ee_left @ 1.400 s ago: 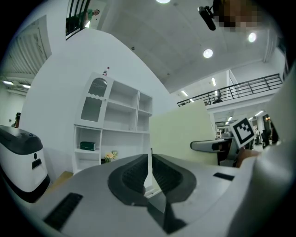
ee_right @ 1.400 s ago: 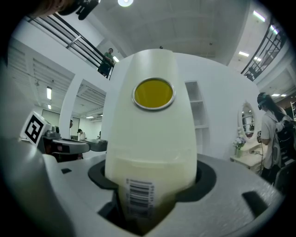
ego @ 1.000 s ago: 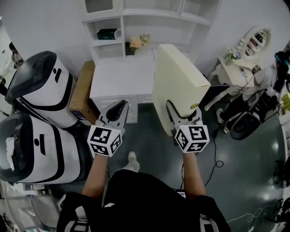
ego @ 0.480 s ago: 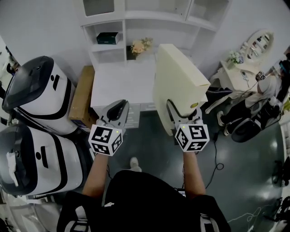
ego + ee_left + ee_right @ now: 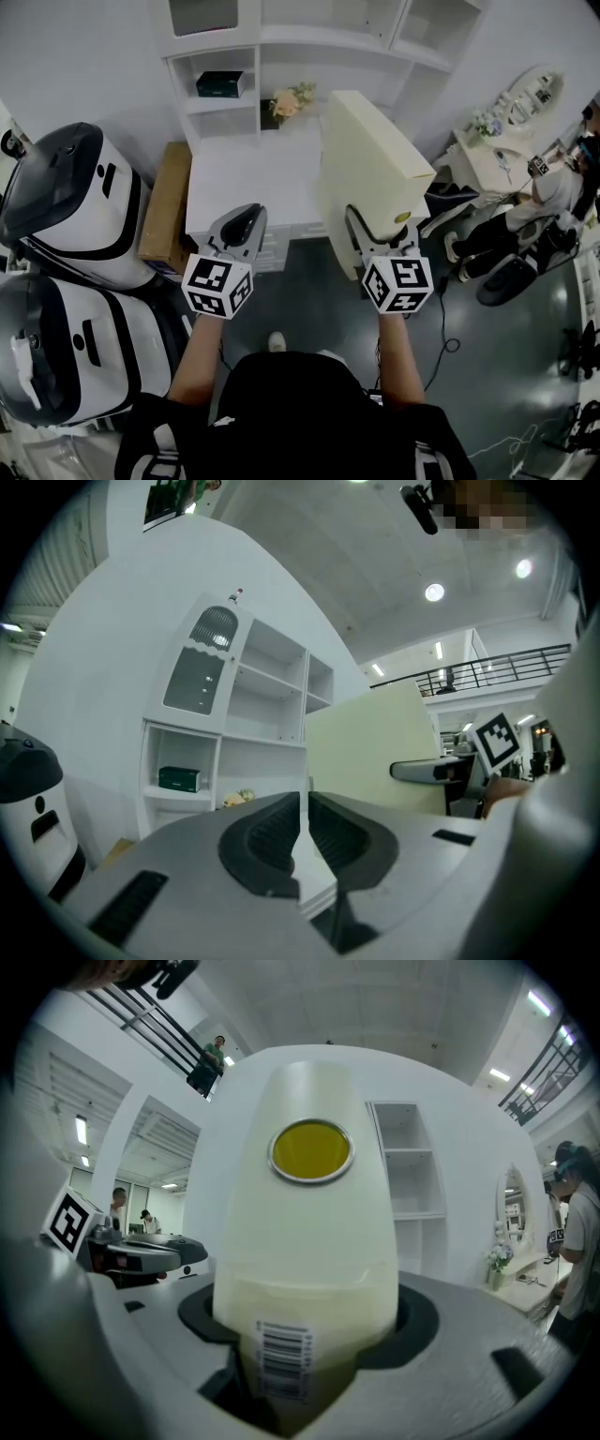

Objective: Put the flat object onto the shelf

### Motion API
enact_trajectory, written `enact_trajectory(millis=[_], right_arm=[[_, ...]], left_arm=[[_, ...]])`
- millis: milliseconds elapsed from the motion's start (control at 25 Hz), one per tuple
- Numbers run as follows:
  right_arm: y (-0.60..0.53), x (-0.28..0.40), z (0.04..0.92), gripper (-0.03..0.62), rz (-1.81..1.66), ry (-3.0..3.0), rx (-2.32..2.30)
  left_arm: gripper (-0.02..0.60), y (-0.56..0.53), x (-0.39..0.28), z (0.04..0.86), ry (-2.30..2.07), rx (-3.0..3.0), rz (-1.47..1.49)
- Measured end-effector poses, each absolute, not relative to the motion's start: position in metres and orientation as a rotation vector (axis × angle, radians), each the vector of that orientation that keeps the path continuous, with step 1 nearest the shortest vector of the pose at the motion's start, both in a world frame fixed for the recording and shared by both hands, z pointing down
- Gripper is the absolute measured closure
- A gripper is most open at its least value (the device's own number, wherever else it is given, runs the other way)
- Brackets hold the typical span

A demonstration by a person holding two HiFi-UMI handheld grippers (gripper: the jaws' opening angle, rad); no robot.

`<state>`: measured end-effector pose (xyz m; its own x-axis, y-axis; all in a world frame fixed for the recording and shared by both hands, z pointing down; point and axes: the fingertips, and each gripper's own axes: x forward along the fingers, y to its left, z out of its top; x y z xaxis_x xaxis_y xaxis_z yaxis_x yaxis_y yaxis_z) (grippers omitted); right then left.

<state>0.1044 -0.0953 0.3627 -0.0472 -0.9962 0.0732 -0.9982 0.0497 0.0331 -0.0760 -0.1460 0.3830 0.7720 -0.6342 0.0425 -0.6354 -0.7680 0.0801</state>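
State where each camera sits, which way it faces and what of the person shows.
Head view: on the head, facing steeply down at the white desk; both forearms, left gripper, right gripper.
Left gripper view: on the left gripper, along its shut jaws toward the shelf unit.
Right gripper view: on the right gripper, along jaws clamped on the cream box.
Shared: all three show the cream box.

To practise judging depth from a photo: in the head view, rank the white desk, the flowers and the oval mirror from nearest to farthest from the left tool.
From the left tool:
1. White desk, just ahead of the tool.
2. Flowers, at the back of the desk, slightly to the right.
3. Oval mirror, far off to the right, above the side table.
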Motion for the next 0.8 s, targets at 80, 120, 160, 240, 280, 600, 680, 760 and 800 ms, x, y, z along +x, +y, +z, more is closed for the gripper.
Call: enact_trajectory(millis=[80, 120, 160, 240, 280, 600, 680, 760, 800], right_arm=[[-0.100, 0.106, 0.364, 0.289, 0.038, -2.213, 2.126], [-0.103, 0.107, 0.364, 0.289, 0.040, -2.212, 2.129], [-0.105, 0.107, 0.365, 0.289, 0.045, -2.215, 2.132], [-0.111, 0.107, 0.365, 0.289, 0.055, -2.226, 2.133], [-0.114, 0.107, 0.365, 0.289, 0.058, -2.229, 2.132], [-0.141, 0.124, 0.367, 0.287, 0.049, -2.226, 2.118], [-0.150, 0.132, 0.368, 0.287, 0.048, -2.233, 2.123], [-0.161, 0.137, 0.367, 0.287, 0.043, -2.241, 2.122], [-0.166, 0.140, 0.366, 0.287, 0.038, -2.247, 2.117]], left_arm=[[0.554, -0.152, -0.075, 0.385, -1.035, 2.875, 0.019], [0.554, -0.154, -0.074, 0.386, -1.036, 2.877, 0.017], [0.554, -0.157, -0.074, 0.386, -1.035, 2.879, 0.015], [0.554, -0.161, -0.072, 0.387, -1.027, 2.883, 0.017], [0.555, -0.163, -0.069, 0.387, -1.022, 2.886, 0.020], [0.554, -0.186, -0.043, 0.392, -1.008, 2.897, 0.047], [0.554, -0.193, -0.036, 0.392, -1.014, 2.905, 0.054], [0.554, -0.202, -0.032, 0.393, -1.023, 2.911, 0.067], [0.554, -0.207, -0.030, 0.394, -1.029, 2.911, 0.070]])
